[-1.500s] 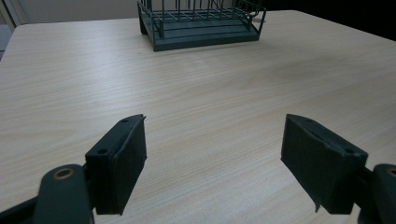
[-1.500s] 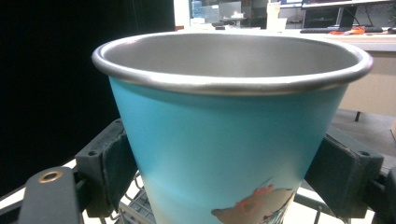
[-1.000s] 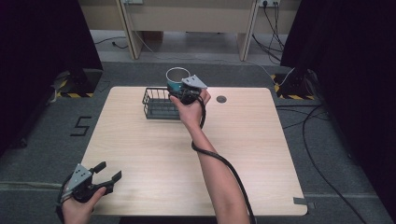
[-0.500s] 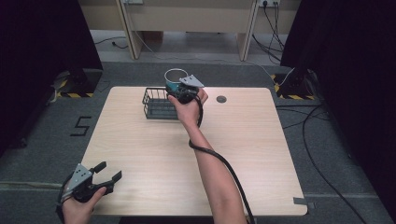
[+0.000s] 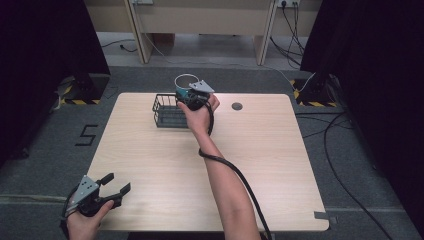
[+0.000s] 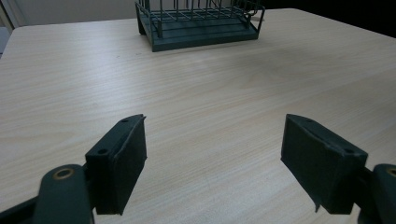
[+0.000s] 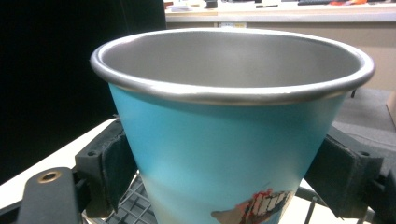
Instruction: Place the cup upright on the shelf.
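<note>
A blue metal cup (image 5: 184,86) with a silver rim is held upright above the right end of a dark wire basket (image 5: 166,111) at the far middle of the table. My right gripper (image 5: 192,95) is shut on the cup. In the right gripper view the cup (image 7: 229,135) sits between both pads, with the basket's grid (image 7: 133,207) just below it. My left gripper (image 5: 116,186) stands open at the table's near left corner with nothing between its jaws. The left gripper view shows the basket (image 6: 198,23) far off across the bare wood.
The light wooden table (image 5: 260,165) has a round dark cable hole (image 5: 237,106) at the far right of the basket. A black cable (image 5: 240,180) trails along the right forearm. Dark curtains flank both sides, and floor cables (image 5: 345,150) lie to the right.
The right gripper with the cup has shifted slightly left and away over the basket. The left gripper has stayed put.
</note>
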Available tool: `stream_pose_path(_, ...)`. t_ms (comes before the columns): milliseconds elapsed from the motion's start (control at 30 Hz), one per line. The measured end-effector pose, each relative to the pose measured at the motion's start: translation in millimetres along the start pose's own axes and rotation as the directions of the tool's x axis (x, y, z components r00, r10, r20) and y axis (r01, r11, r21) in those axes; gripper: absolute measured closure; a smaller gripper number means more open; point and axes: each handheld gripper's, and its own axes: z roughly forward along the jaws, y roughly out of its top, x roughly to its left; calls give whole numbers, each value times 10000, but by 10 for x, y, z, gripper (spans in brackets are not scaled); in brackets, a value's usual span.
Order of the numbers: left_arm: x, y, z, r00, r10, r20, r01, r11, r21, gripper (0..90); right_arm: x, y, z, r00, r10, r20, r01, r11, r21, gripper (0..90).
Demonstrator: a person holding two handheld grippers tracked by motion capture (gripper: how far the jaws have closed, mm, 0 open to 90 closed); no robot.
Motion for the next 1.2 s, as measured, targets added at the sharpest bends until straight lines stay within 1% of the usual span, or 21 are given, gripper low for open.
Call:
stream_pose_path(333, 1, -1, 3, 10000, 1, 37, -1, 10000, -7, 218, 21, -62, 75, 9999, 48, 164, -51, 9997, 234, 178)
stream_pose_path(400, 0, -1, 2, 10000, 9, 37, -9, 10000, -12, 218, 22, -73, 90, 9998, -31, 197, 26, 9996, 276, 178)
stream_pose_path(500, 3, -1, 0, 10000, 8, 41, -8, 10000, -7, 218, 27, -89, 108, 9997, -13, 255, 4, 9993, 372, 177)
stream_pose_path(767, 5, -2, -1, 10000, 15, 65, -15, 10000, -4, 218, 40, -137, 147, 9993, -207, 311, 188, 9980, 604, 177)
stream_pose_path(900, 6, -2, -2, 10000, 26, 68, -26, 10000, -3, 218, 45, -162, 158, 9991, -229, 362, 204, 9974, 695, 176)
stream_pose_path(1033, 6, -2, -1, 10000, 32, 84, -32, 10000, -2, 218, 46, -202, 177, 9990, -315, 322, 285, 9957, 882, 174)
stream_pose_path(1167, 7, -3, -2, 10000, 33, 94, -33, 10000, 0, 218, 51, -252, 190, 9986, -361, 393, 319, 9942, 1027, 172)
stream_pose_path(1200, 7, -3, -2, 9999, 40, 93, -40, 10000, 2, 218, 50, -263, 192, 9982, -440, 397, 398, 9940, 1023, 172)
